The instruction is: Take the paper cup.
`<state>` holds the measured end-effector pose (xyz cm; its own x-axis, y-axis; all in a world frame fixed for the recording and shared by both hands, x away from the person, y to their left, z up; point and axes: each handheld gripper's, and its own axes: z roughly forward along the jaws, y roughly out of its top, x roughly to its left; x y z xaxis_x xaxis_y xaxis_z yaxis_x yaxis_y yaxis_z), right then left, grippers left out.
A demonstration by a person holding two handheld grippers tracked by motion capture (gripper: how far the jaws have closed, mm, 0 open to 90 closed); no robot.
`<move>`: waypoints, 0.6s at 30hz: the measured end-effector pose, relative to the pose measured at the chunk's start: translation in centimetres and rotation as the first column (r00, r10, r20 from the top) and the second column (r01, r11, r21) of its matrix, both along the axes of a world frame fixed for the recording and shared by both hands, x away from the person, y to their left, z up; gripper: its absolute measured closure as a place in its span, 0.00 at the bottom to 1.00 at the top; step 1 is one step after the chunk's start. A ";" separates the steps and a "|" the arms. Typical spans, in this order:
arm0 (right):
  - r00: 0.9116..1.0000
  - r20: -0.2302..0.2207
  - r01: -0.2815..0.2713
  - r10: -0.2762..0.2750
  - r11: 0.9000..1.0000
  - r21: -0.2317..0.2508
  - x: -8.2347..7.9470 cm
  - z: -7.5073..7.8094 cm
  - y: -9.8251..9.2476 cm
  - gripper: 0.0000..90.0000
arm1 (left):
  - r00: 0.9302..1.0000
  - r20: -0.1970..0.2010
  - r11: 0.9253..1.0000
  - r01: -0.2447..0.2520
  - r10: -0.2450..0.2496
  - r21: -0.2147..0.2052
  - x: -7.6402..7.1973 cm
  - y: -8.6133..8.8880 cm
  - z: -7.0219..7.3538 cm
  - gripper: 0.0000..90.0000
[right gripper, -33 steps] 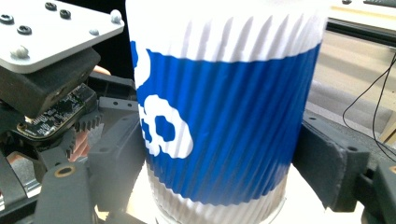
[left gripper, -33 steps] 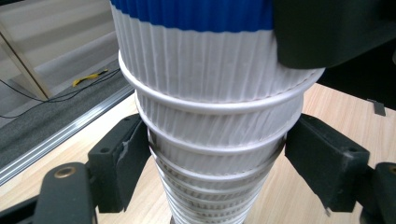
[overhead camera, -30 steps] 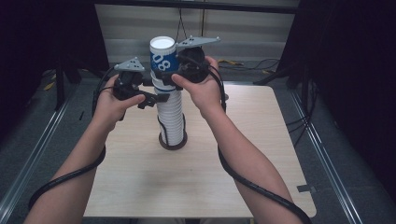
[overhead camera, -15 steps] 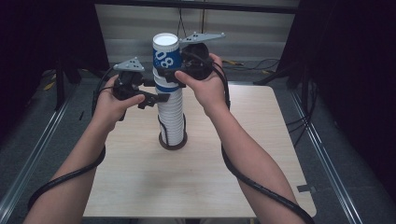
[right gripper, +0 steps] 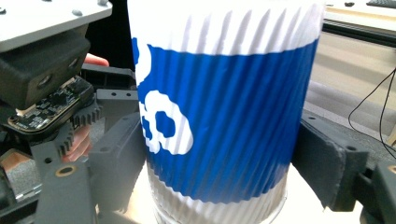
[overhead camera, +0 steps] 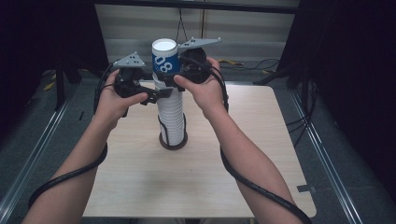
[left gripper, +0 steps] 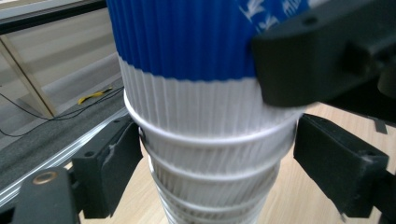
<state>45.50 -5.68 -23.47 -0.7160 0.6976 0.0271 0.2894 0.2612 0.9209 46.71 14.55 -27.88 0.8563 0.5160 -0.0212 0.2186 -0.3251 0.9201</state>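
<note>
Where the table (overhead camera: 140,186) fills the lower middle of the high view, a tall stack (overhead camera: 171,119) of ribbed paper cups stands at its centre in a dark ring base (overhead camera: 173,142), rising toward the upper middle of the frame. The top cup (overhead camera: 165,58), blue-banded with white print, sits in the stack's mouth; its white inside looks empty, and whether the cups under it hold anything is hidden. The right gripper (overhead camera: 180,77), at upper centre, has its jaws on either side of the blue band; in the right gripper view both pads sit against or just beside the cup (right gripper: 219,116), so it looks pinched, though I cannot be sure of firm contact. The left gripper (overhead camera: 156,93), at centre left, has its jaws around the stack just below that cup; in the left gripper view they stand spread beside the white rims (left gripper: 210,140), the left one near touching, the right one apart. My guess is the top cup is being parted from the rest. If the left jaws do not steady the stack, a lift could drag more cups up or tip the column; squeezing hard could crush the cup.
</note>
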 end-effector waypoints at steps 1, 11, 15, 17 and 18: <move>1.000 -0.001 0.001 -0.001 1.000 0.001 0.0 0.0 0.0 0.24 | 1.000 0.000 1.000 0.000 0.000 0.000 0.0 0.0 0.0 0.16; 1.000 0.015 0.009 -0.010 1.000 0.016 -0.2 0.2 -0.2 0.24 | 1.000 0.004 1.000 0.005 -0.005 0.003 0.0 -0.1 -0.1 0.20; 0.999 0.042 0.010 -0.013 0.998 0.064 -0.5 1.0 -0.4 0.26 | 1.000 -0.006 1.000 0.002 -0.002 0.014 -0.1 0.0 -0.3 0.20; 0.998 0.055 0.006 -0.012 0.995 0.100 -0.6 2.0 -0.7 0.26 | 1.000 -0.007 1.000 -0.005 0.005 0.003 0.0 0.1 -0.5 0.20; 0.998 0.057 0.004 -0.009 0.996 0.092 -0.7 2.2 -0.8 0.26 | 1.000 -0.008 1.000 -0.005 0.005 0.007 0.0 0.1 -0.6 0.20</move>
<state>44.84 -6.46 -21.27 -0.7138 0.6986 0.0506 0.2369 0.1728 0.9560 46.68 14.66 -28.45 0.8536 0.5203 -0.0243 0.2274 -0.3302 0.9161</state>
